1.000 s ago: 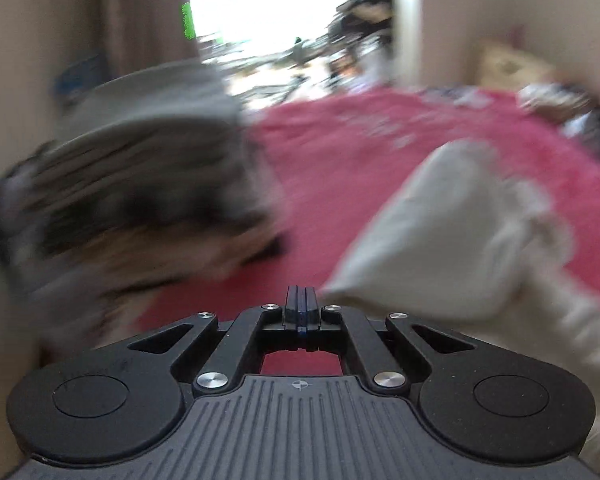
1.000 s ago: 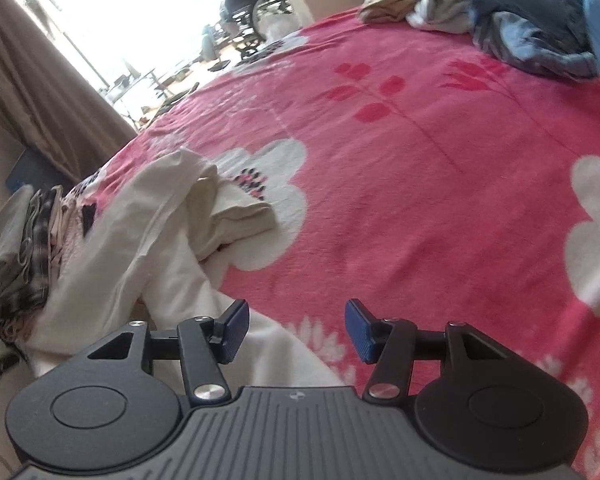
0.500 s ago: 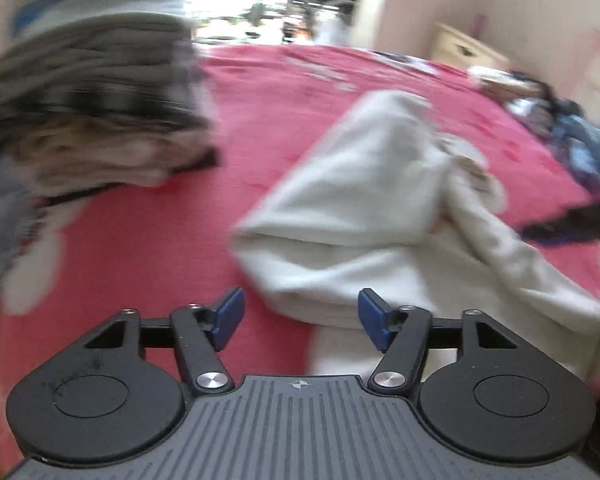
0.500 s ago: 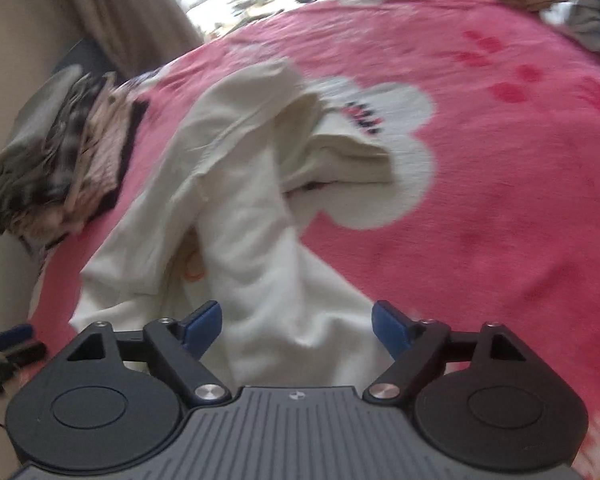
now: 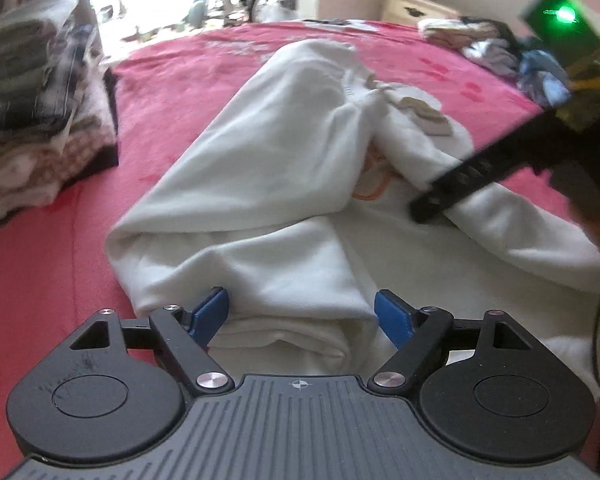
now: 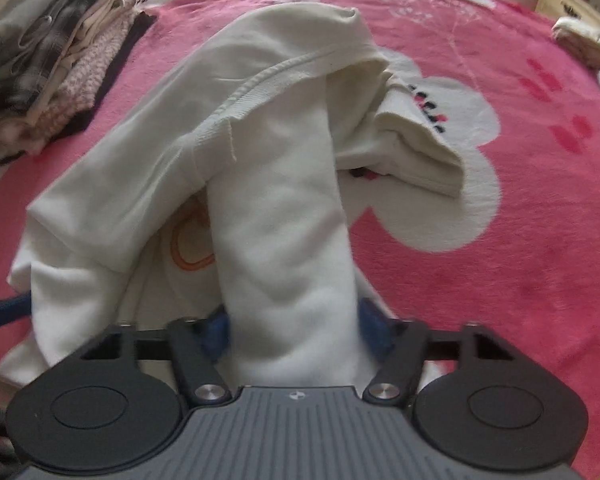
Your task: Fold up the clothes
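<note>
A white sweatshirt (image 5: pixel 268 152) lies crumpled on the pink flowered blanket (image 5: pixel 52 280). My left gripper (image 5: pixel 302 314) hovers low over the garment's near folded edge. Its jaws are opening, and the fold lies between the blue pads without being pressed. In the right wrist view a long white sleeve (image 6: pixel 284 208) runs from the sweatshirt (image 6: pixel 148 184) down into my right gripper (image 6: pixel 294 326). Its jaws are closing, and both blue pads touch the sleeve's sides. An orange print (image 6: pixel 188 248) shows beside the sleeve. The right gripper (image 5: pixel 460 184) also shows as a dark finger over the cloth.
A stack of folded clothes (image 5: pixel 32 100) stands at the blanket's left edge (image 6: pixel 48 60). A heap of unfolded clothes (image 5: pixel 500 52) lies at the far right. A pale nightstand (image 5: pixel 416 10) stands behind the bed. Bare blanket (image 6: pixel 500 240) lies right of the sweatshirt.
The left gripper swung away from the folded stack, dropped toward the sweatshirt and opened. The right gripper rolled and moved onto the sleeve, widened, then closed around it.
</note>
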A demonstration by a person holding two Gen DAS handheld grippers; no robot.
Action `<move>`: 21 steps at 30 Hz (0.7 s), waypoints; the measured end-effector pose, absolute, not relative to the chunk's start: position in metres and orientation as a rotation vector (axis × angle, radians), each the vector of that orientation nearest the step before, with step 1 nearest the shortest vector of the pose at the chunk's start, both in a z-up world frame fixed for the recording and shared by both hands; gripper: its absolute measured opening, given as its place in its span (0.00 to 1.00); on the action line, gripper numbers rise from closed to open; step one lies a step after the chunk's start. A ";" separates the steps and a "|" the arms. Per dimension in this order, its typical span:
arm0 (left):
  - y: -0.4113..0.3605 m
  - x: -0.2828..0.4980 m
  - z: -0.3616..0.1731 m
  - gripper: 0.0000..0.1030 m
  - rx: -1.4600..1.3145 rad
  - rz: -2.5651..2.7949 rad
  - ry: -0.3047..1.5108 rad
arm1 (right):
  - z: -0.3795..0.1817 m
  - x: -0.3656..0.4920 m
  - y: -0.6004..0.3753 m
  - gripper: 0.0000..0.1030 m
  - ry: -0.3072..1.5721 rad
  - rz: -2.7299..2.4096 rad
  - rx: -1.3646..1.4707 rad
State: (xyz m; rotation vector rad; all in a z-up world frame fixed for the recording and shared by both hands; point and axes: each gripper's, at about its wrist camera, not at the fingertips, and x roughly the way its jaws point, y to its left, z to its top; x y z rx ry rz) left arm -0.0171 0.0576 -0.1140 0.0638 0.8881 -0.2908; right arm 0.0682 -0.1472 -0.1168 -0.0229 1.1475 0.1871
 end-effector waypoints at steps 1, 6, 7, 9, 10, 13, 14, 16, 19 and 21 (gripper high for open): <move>0.059 -0.016 -0.115 0.87 0.026 -0.280 0.893 | -0.115 0.068 -0.149 0.45 1.141 0.176 -0.027; 0.053 -0.013 -0.114 0.93 -0.022 -0.257 0.876 | -0.103 0.064 -0.162 0.17 1.091 0.120 -0.044; 0.052 -0.012 -0.114 0.91 -0.018 -0.248 0.875 | -0.099 0.063 -0.163 0.16 1.069 0.106 -0.065; 0.050 -0.010 -0.114 0.84 -0.005 -0.222 0.877 | -0.092 0.058 -0.165 0.15 1.034 0.080 -0.116; 0.051 -0.008 -0.114 0.76 -0.014 -0.200 0.880 | -0.089 0.057 -0.167 0.14 1.021 0.070 -0.136; 0.060 -0.002 -0.110 0.56 -0.103 -0.162 0.897 | -0.077 0.051 -0.175 0.08 0.973 0.024 -0.216; 0.063 -0.001 -0.109 0.52 -0.129 -0.158 0.900 | -0.072 0.049 -0.179 0.07 0.958 0.009 -0.242; 0.066 0.002 -0.107 0.37 -0.166 -0.171 0.910 | -0.063 0.046 -0.190 0.04 0.943 -0.016 -0.275; 0.065 0.004 -0.106 0.27 -0.184 -0.194 0.925 | -0.051 0.037 -0.216 0.00 0.903 -0.117 -0.348; 0.063 0.004 -0.104 0.27 -0.204 -0.226 0.930 | -0.043 0.030 -0.243 0.00 0.889 -0.197 -0.378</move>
